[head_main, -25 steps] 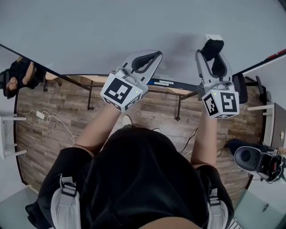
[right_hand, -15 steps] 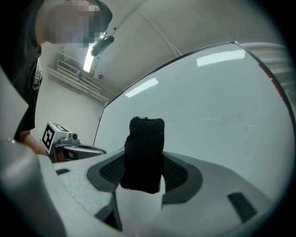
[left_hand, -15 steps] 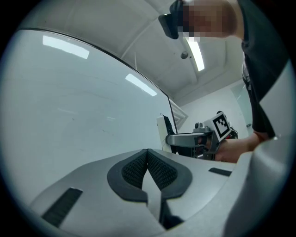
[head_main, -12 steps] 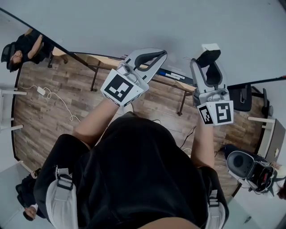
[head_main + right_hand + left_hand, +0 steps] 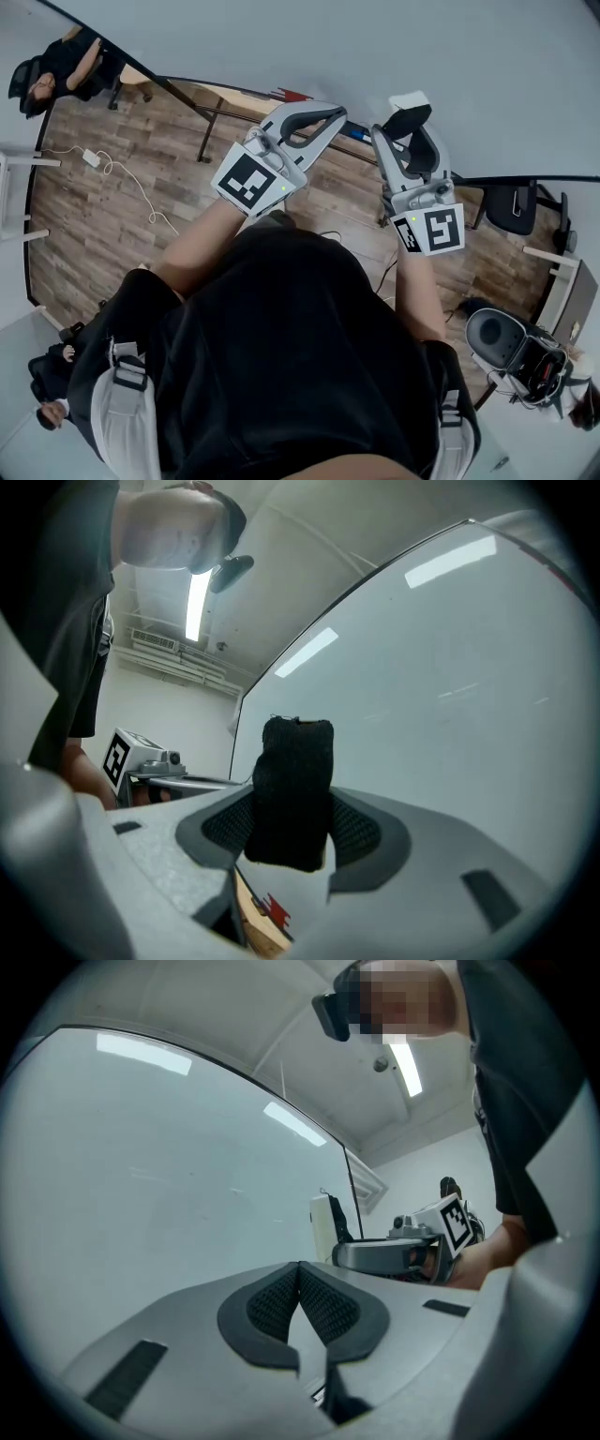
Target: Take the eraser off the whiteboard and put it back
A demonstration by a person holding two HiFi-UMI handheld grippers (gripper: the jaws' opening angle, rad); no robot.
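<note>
The eraser (image 5: 410, 116), black felt on a white back, stands upright between the pads of my right gripper (image 5: 412, 111), which is shut on it just in front of the whiteboard (image 5: 375, 47). In the right gripper view the felt block (image 5: 292, 789) fills the gap between the pads, with the board (image 5: 450, 686) to the right. My left gripper (image 5: 328, 117) hangs beside it to the left, shut and holding nothing; in its own view the pads (image 5: 277, 1303) meet, and the eraser (image 5: 324, 1227) shows beyond them.
The board's ledge carries a blue marker (image 5: 350, 132) and a red item (image 5: 292, 95). Below is wooden floor with a cable and adapter (image 5: 92, 157), a dark chair (image 5: 514, 202) at right, a round device (image 5: 511, 342), and a seated person (image 5: 56, 66) at upper left.
Both grippers have come down and back from the board. The right one, still gripping the eraser, has drifted left, closer to the left gripper.
</note>
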